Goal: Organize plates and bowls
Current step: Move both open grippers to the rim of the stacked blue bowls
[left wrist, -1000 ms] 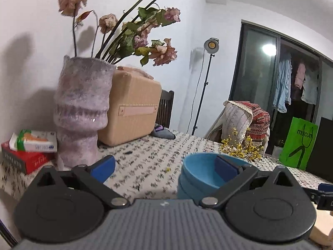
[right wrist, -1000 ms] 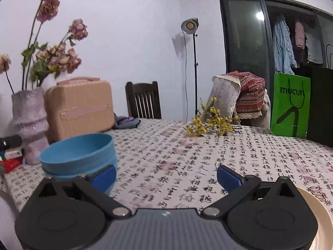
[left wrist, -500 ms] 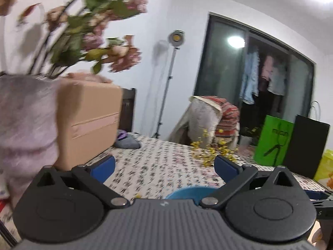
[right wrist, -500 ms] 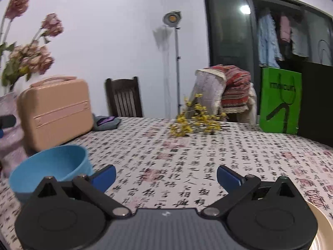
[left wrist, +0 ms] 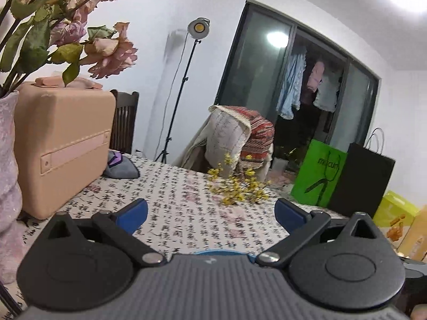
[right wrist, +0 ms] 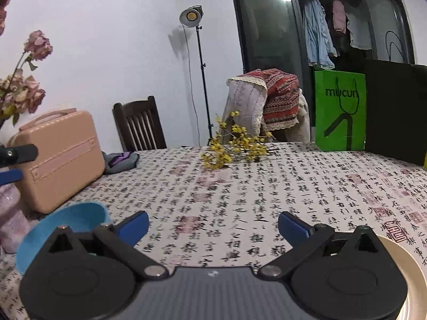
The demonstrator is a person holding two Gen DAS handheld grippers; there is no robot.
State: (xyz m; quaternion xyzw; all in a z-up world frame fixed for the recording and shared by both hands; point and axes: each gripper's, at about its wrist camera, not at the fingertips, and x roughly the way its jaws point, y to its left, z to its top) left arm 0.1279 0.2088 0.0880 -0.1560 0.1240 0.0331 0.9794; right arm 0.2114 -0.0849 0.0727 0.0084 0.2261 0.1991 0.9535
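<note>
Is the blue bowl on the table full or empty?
Empty, as far as visible: the blue bowl shows only bare blue inner wall; the right gripper hides its bottom.

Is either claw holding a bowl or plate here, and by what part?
Nothing is held. The left claw and right claw are both open with only tablecloth between the fingers. The blue bowl and cream plate sit ungripped.

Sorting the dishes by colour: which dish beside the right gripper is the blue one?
The bowl, at the lower left behind the right gripper. The plate at the lower right is cream and flat.
</note>
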